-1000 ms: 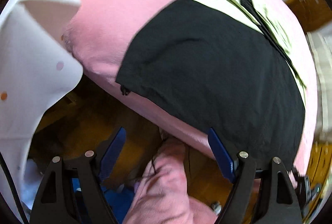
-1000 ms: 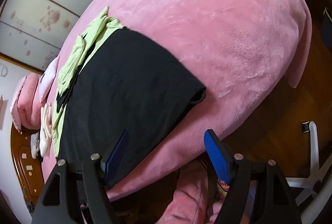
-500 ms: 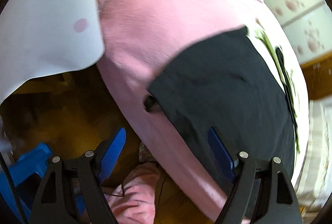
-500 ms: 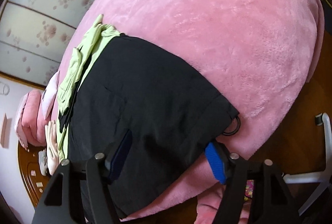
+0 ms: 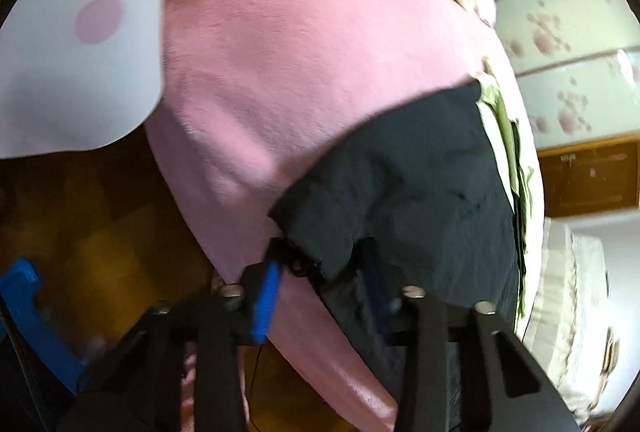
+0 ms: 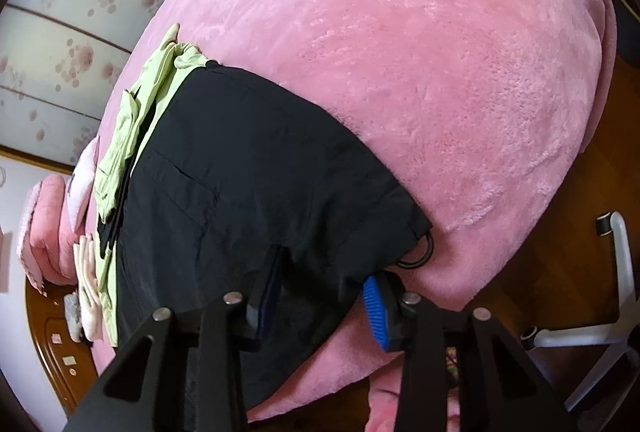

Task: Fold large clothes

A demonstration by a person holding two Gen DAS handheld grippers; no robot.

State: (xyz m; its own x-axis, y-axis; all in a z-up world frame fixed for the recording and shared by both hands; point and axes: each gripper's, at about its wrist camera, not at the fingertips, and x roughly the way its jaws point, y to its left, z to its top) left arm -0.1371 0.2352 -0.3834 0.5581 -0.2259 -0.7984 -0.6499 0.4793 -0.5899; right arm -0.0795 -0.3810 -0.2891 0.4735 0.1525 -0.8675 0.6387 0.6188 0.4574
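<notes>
While both jaws close, black garment (image 6: pixel 248 192) stretches lengthwise toward wardrobe (image 6: pixel 60 72).

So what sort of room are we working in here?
Most likely a bedroom at home: the black garment lies on a pink plush blanket over what looks like a bed, with floral sliding wardrobe doors behind and a wooden floor below.

Pink plush blanket (image 6: pixel 440 72) over bed; white chair base (image 6: pixel 600 332) on wooden floor (image 6: pixel 560 272); floral wall panels (image 6: pixel 72 32).
</notes>
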